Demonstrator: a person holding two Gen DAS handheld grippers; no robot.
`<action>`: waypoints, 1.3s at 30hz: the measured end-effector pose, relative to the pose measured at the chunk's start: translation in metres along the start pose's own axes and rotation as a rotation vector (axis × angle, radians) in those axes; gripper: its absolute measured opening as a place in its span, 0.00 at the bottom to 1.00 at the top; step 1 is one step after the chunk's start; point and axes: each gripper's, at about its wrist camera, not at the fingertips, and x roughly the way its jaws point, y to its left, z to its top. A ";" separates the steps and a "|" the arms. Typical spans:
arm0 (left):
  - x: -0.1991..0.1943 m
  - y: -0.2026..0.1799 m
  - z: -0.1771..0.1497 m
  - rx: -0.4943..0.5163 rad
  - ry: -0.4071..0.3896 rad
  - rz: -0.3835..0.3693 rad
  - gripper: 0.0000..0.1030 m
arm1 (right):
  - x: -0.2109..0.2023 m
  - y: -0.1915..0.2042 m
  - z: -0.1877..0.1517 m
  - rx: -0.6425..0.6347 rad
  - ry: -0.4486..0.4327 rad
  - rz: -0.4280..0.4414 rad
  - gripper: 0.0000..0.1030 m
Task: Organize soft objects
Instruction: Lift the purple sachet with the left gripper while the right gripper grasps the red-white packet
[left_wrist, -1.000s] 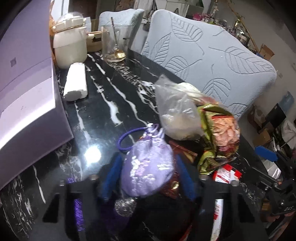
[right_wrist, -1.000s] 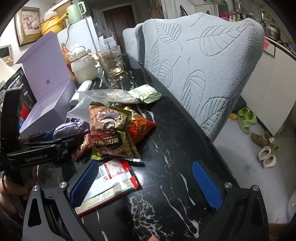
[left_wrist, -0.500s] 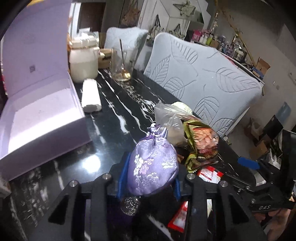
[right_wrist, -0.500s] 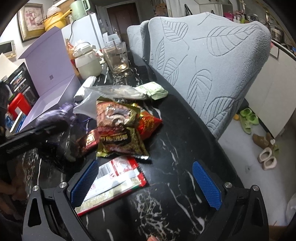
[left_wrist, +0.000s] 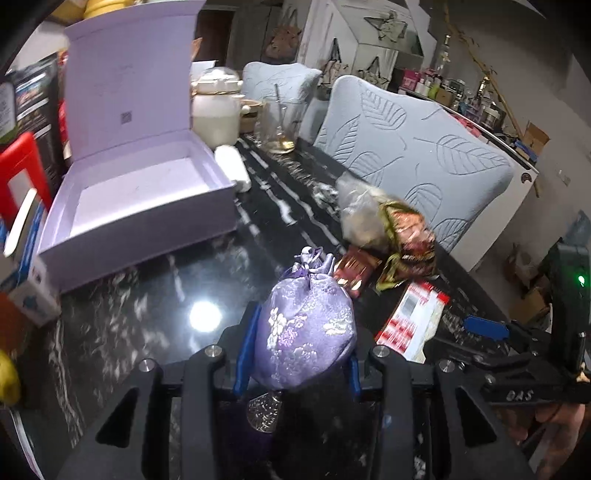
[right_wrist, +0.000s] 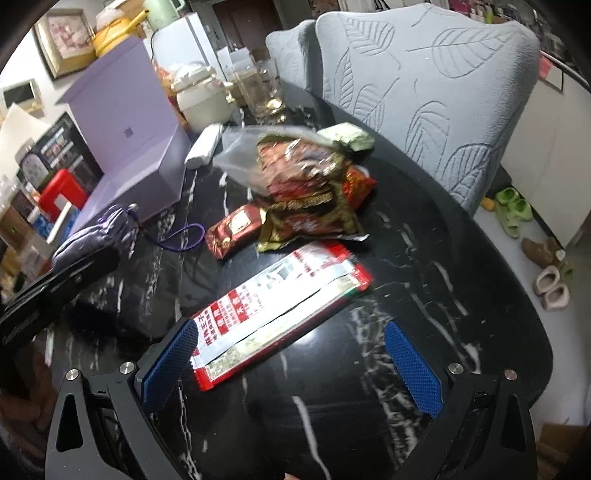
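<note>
My left gripper (left_wrist: 299, 354) is shut on a purple embroidered pouch (left_wrist: 304, 332), held above the black marble table (left_wrist: 155, 295). The same pouch (right_wrist: 96, 236) shows at the left of the right wrist view, its purple cord trailing on the table. An open lilac box (left_wrist: 147, 195) sits ahead and to the left of the pouch, its lid standing upright. My right gripper (right_wrist: 291, 362) is open just above the table, with the near end of a flat red-and-white packet (right_wrist: 280, 302) between its blue pads. A pile of snack bags (right_wrist: 306, 184) lies beyond that packet.
A white rolled cloth (left_wrist: 232, 168), a white jar (left_wrist: 216, 110) and a glass with a spoon (left_wrist: 280, 129) stand past the box. Grey leaf-pattern chairs (left_wrist: 417, 155) line the table's right side. Boxes and a red item (left_wrist: 22, 173) crowd the left edge.
My left gripper closed on the pouch, then lifted it and carried it back and left, bringing the open box into view. The right gripper moved forward over the red-and-white packet.
</note>
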 end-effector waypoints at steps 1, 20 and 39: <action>-0.001 0.004 -0.003 -0.013 0.003 0.003 0.38 | 0.003 0.002 0.000 0.006 0.012 -0.003 1.00; -0.023 0.019 -0.015 -0.062 -0.035 0.070 0.38 | 0.046 0.040 0.016 -0.091 0.006 -0.166 1.00; -0.014 -0.011 -0.021 -0.016 0.011 0.021 0.38 | 0.002 0.011 -0.021 -0.291 0.005 -0.075 0.52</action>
